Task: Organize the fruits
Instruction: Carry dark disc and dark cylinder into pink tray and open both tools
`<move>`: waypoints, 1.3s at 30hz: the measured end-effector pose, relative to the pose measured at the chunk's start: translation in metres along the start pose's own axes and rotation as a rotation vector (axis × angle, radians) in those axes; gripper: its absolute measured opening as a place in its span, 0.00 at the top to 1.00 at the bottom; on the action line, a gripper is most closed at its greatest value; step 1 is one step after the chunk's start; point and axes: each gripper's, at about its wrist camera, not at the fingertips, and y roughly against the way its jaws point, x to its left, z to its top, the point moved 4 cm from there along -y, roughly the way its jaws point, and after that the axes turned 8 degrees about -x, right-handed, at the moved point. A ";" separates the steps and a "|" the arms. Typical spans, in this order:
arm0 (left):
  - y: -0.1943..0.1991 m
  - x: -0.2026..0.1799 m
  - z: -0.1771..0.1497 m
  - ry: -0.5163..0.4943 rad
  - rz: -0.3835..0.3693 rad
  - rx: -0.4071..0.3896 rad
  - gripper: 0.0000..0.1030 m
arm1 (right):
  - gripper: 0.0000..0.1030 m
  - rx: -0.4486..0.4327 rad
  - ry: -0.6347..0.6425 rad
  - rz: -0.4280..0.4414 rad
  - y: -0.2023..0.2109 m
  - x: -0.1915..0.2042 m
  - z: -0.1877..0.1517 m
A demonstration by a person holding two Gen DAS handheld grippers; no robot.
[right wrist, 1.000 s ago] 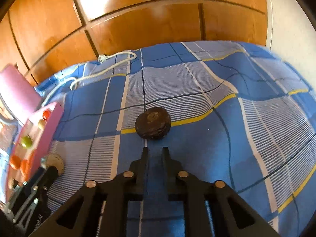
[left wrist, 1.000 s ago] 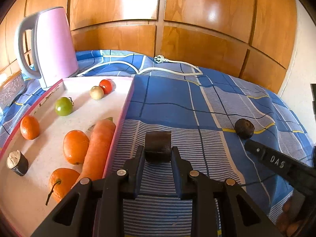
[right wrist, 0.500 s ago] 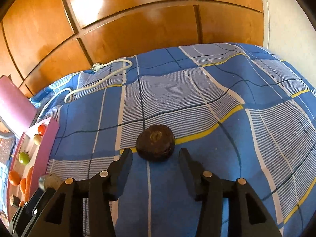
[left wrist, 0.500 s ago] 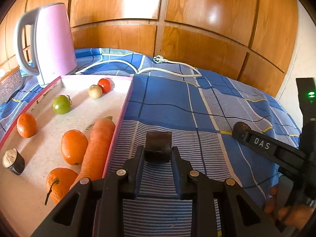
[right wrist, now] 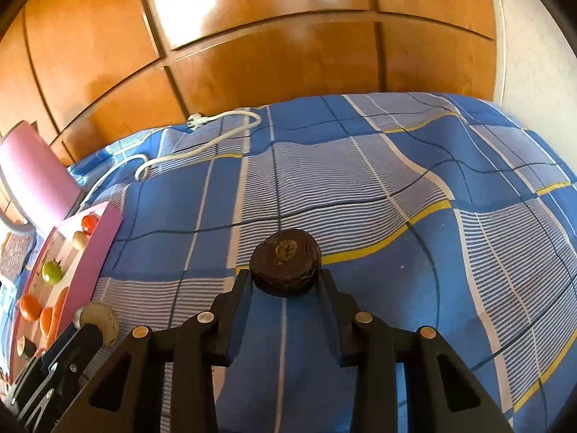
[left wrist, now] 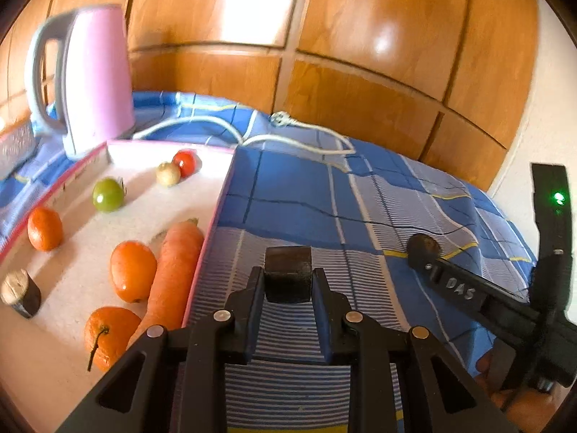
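On the blue checked bedspread (right wrist: 414,166), a dark round fruit (right wrist: 285,261) sits between the fingertips of the right gripper (right wrist: 285,285); its jaws have just been closing, and both pads now look to touch the fruit's sides. Left gripper (left wrist: 287,285) is clamped on a dark, cut, stubby piece (left wrist: 287,274), held over the cloth just beside the pink-rimmed tray (left wrist: 212,216). Tray holds a carrot (left wrist: 173,270) along its near rim, three oranges (left wrist: 132,270), a green tomato (left wrist: 107,195), a red tomato (left wrist: 184,163), a pale small fruit (left wrist: 168,174) and another dark cut piece (left wrist: 21,292). Behind the tray stands a pink kettle (left wrist: 93,75); a white cord (left wrist: 299,142) trails across the cloth.
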 end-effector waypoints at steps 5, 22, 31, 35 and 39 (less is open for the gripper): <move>0.015 -0.009 0.004 -0.056 -0.005 -0.056 0.75 | 0.65 -0.003 0.040 0.015 0.003 0.011 -0.001; 0.058 0.024 0.012 0.012 0.082 -0.142 0.75 | 0.65 -0.069 0.142 0.147 0.031 0.078 -0.003; 0.075 0.064 0.011 0.087 0.181 -0.155 0.75 | 0.64 -0.083 0.178 0.201 0.042 0.106 -0.007; 0.079 0.081 0.011 0.114 0.216 -0.156 0.75 | 0.64 -0.106 0.197 0.234 0.052 0.119 -0.010; 0.082 0.099 0.009 0.156 0.240 -0.142 0.75 | 0.64 -0.128 0.227 0.273 0.064 0.136 -0.015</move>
